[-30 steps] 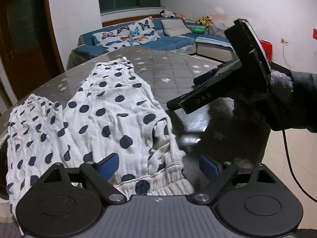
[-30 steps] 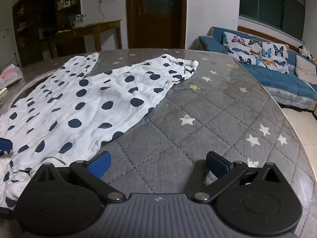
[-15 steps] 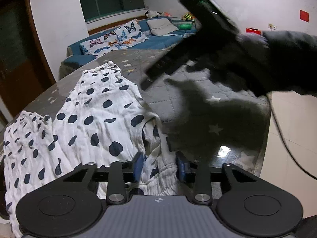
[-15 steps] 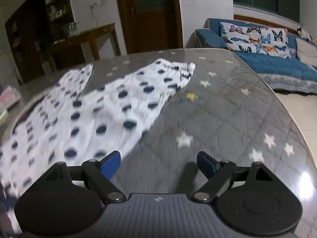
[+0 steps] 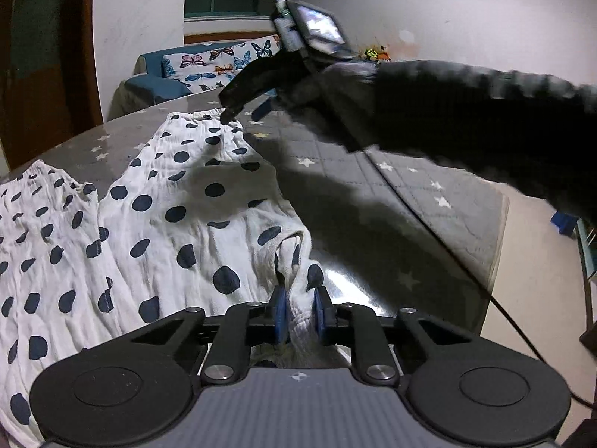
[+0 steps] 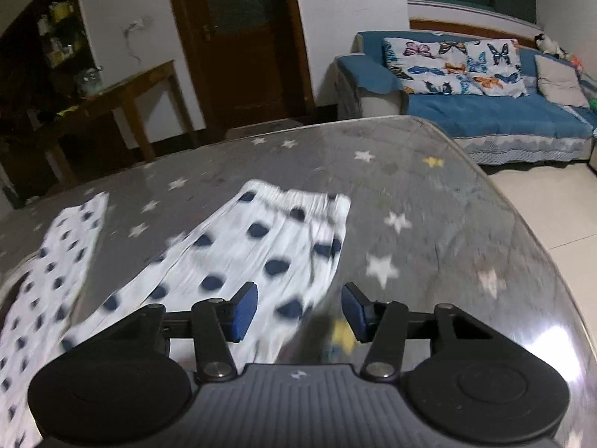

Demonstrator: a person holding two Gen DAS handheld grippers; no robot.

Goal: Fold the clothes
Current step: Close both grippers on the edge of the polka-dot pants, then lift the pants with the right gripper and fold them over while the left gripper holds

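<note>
White trousers with dark blue dots (image 5: 179, 201) lie spread on a grey star-patterned table (image 5: 373, 194). My left gripper (image 5: 298, 315) is shut on a bunch of the trousers' near edge at the waist end. My right gripper (image 6: 298, 311) is open, low over the far trouser leg (image 6: 283, 239) near its gathered cuff; the cloth's right edge lies between the pads. In the left wrist view the right gripper (image 5: 233, 106) reaches across the table, its tips at the far cuff.
The table's rounded edge (image 6: 530, 231) drops to a pale tiled floor on the right. A blue sofa (image 6: 485, 112) with butterfly cushions stands beyond it. A wooden side table (image 6: 112, 97) and a dark door stand at the back left.
My left gripper closed on the trousers' near edge and lifted it a little. My right gripper moved forward across the table to the far cuff and narrowed its opening.
</note>
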